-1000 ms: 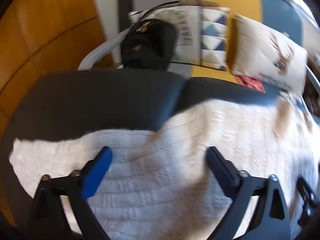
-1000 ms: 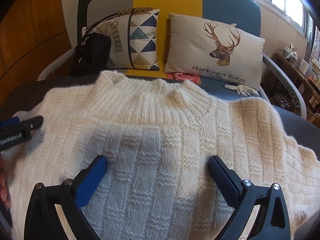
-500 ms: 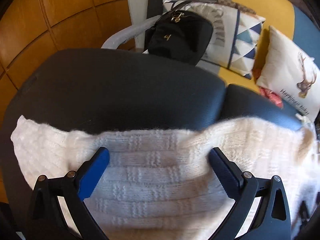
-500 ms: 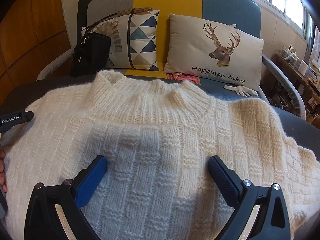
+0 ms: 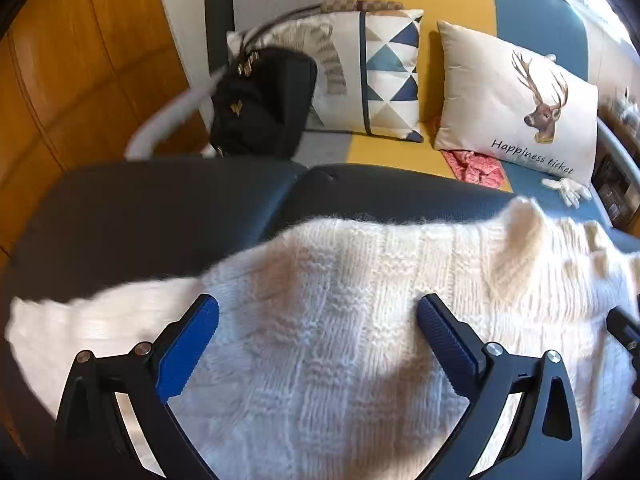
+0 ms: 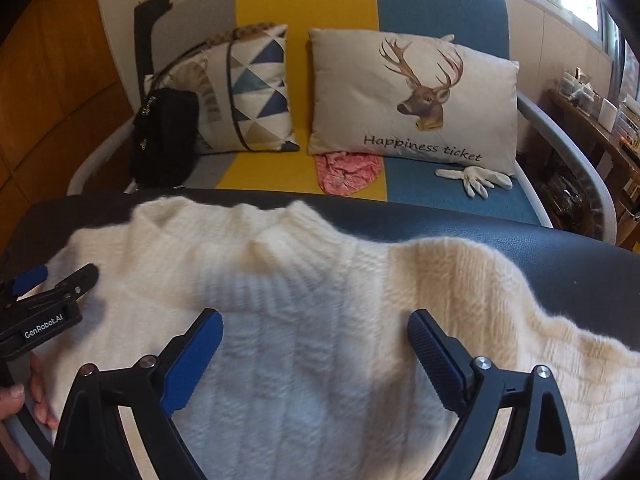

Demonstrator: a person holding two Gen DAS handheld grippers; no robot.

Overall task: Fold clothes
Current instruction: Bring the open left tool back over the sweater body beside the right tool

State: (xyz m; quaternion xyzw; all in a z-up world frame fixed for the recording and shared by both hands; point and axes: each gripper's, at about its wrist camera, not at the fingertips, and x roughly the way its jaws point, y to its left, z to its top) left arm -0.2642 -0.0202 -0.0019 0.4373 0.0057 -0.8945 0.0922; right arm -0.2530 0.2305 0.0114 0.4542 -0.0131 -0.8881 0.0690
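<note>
A cream knit sweater (image 5: 340, 380) lies spread, front up, on a dark padded surface (image 5: 160, 208). My left gripper (image 5: 318, 306) hangs open just above its left shoulder area, where one sleeve runs off to the left. In the right wrist view the sweater (image 6: 320, 272) shows its ribbed collar (image 6: 280, 220) just ahead of my right gripper (image 6: 315, 316). That gripper's jaws are wide and closing, with knit below them and nothing pinched. The left gripper (image 6: 64, 274) appears at the left edge, over the shoulder.
Behind the padded surface (image 6: 560, 260) stands a grey, yellow and blue sofa (image 6: 308, 0) with a triangle pillow (image 6: 256, 92), a deer pillow (image 6: 412, 96), a black bag (image 6: 164, 140), a pink cloth (image 6: 346, 172) and a white glove (image 6: 474, 180). A hand's fingers (image 6: 36, 400) show at the lower left.
My right gripper has moved forward over the sweater, so the collar is nearer its fingertips. My left gripper has swung right along the shoulder and shows further into the right wrist view.
</note>
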